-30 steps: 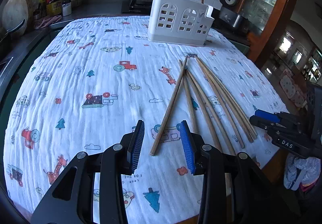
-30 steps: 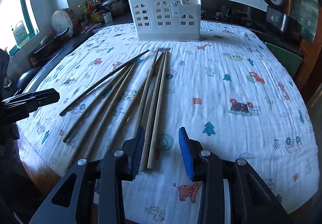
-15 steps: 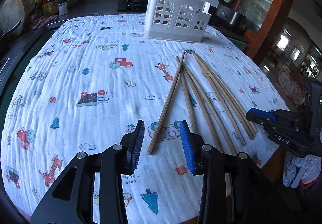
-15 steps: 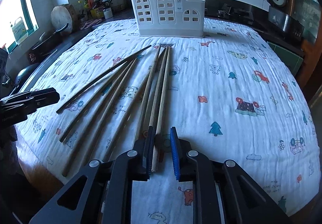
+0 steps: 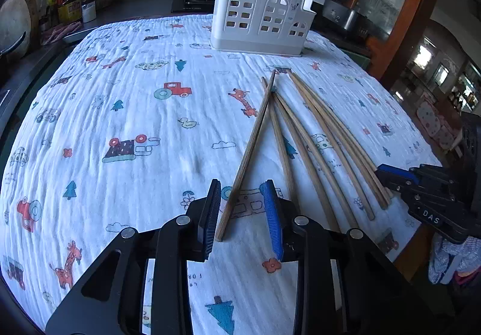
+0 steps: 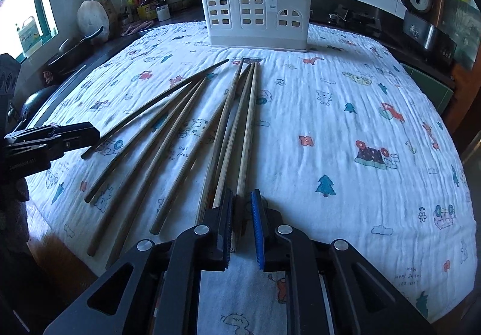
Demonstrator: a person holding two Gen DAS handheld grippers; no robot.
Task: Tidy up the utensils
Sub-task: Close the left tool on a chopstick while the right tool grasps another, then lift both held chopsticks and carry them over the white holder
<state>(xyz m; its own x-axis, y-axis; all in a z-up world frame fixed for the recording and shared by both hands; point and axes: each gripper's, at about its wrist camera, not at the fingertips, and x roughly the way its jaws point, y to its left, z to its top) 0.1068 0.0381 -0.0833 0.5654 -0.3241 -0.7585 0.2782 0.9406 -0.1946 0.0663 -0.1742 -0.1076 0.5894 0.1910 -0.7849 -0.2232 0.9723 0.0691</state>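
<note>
Several long wooden chopsticks (image 5: pixel 303 136) lie fanned on a cartoon-print cloth (image 5: pixel 120 112). A white utensil holder (image 5: pixel 261 22) stands at the far side with two chopsticks upright in it; it also shows in the right wrist view (image 6: pixel 255 13). My left gripper (image 5: pixel 242 211) is open, its jaws on either side of the near end of the leftmost chopstick (image 5: pixel 249 151). My right gripper (image 6: pixel 242 223) has narrowed around the near end of the rightmost chopstick (image 6: pixel 248 127), with a small gap still visible. The other chopsticks (image 6: pixel 168 136) lie to its left.
The table's front edge (image 6: pixel 60 256) is close to the chopstick ends. A counter with bottles (image 5: pixel 64 1) and a round wooden block (image 6: pixel 93 16) runs along the left. A rice cooker (image 6: pixel 421 10) and a stove stand behind the holder.
My left gripper moved forward so the leftmost chopstick's end now lies between its jaws. My right gripper narrowed from wide open onto the rightmost chopstick's end.
</note>
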